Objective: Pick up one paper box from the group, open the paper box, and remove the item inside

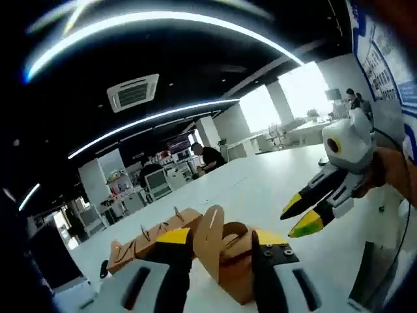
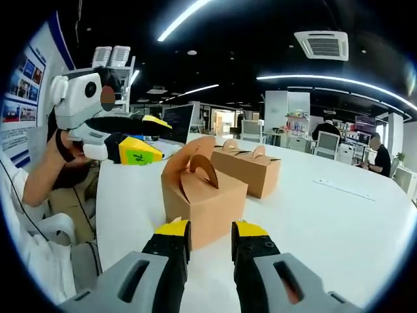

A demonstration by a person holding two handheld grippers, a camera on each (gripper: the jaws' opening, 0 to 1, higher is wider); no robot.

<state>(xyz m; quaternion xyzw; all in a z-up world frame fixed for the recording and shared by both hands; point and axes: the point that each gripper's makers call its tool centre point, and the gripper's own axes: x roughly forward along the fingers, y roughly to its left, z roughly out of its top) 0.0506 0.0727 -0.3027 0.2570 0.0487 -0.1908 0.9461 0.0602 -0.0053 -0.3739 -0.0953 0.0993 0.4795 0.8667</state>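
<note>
Right gripper view: the right claw (image 2: 210,242) sits low over the white table (image 2: 339,215), its yellow-tipped jaws parted with a small gap and nothing between them. Just ahead of the tips stands the nearer paper box (image 2: 203,193), brown kraft card, upright on the table, its curved handle flaps raised at the top and not fully closed. Behind it and slightly to its right in this view stands a second paper box (image 2: 246,168), handle flaps also up; the two look near each other, possibly touching at a corner, but the overlap makes it hard to tell.

The left claw (image 2: 146,147) enters this view from the left, held in the air above the table edge, beside the top of the nearer box and not touching it. Its yellow tips lie close together; empty. A person's hand (image 2: 62,153) grips its body.

Left gripper view: the left claw (image 1: 221,251) has its jaws apart, and the nearer paper box (image 1: 228,261) appears between and beyond them, with an arched flap rising in the gap; no contact is evident. The second paper box (image 1: 153,241) lies further left in this view. The right claw (image 1: 301,217) hangs in the air at right, tips slightly parted, clear of both boxes.

Background: open office with desks, monitors, seated people and ceiling strip lights.
</note>
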